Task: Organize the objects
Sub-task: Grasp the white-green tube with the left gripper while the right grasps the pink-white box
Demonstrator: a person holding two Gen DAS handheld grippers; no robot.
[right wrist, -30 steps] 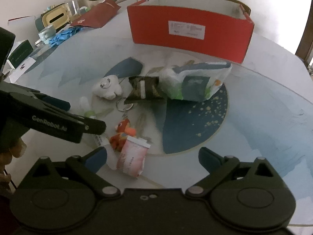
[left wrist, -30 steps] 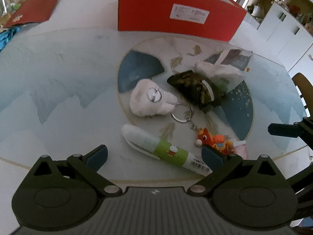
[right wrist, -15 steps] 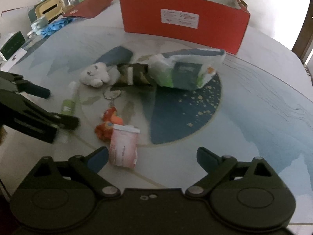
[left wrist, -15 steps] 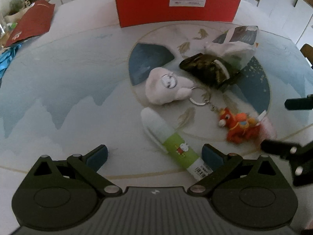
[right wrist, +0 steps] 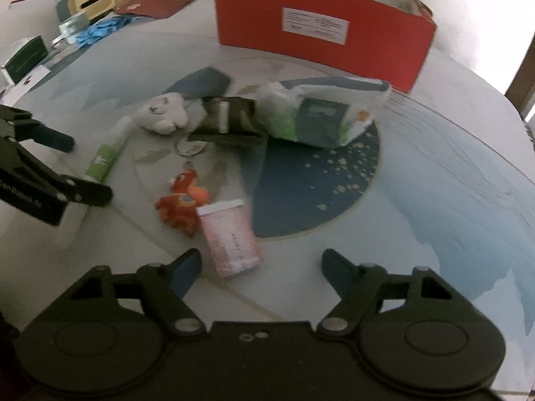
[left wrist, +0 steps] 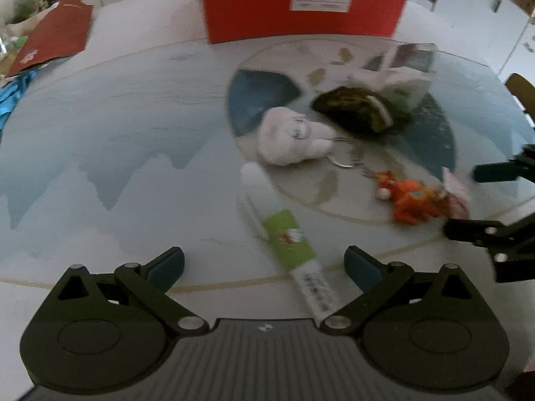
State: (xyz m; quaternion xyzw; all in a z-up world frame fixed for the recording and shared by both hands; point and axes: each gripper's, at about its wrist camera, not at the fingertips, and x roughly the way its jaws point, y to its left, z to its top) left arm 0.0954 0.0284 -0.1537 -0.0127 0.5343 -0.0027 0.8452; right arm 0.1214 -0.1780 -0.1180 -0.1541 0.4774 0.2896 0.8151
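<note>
1. On the tabletop [right wrist: 434, 167], inside its round blue and pale pattern, we see the loose things gathered in a cluster in front of the red box [right wrist: 321, 30], which stands upright at the far side.
2. We hold the left gripper [left wrist: 264, 264] over the near edge with its jaws spread wide and nothing pinched; the white tube with a green label [left wrist: 291, 244] lies on the tabletop between its fingers, and the pads do not touch it.
3. We hold the right gripper [right wrist: 260, 264] tilted down with its jaws apart; they have just been closing, yet they press on nothing.
4. The pink packet [right wrist: 230, 237] lies flat between the right fingers, closer to the left one, and we cannot tell from the blurred frame whether that pad brushes it.
5. The orange plush keychain [right wrist: 182, 204] lies touching the far left corner of the pink packet, its metal ring [right wrist: 190, 147] stretched towards the white plush toy [right wrist: 164, 113].
6. Beside the white plush sits a dark camouflage pouch [right wrist: 230, 123], and against that leans a white, green and dark blue bag [right wrist: 321, 113].
7. In the left wrist view the right gripper's fingers reach in from the right edge, on either side of the pink packet.
8. At the far left of the tabletop we see a dark red folder [left wrist: 50, 43] and other clutter.
</note>
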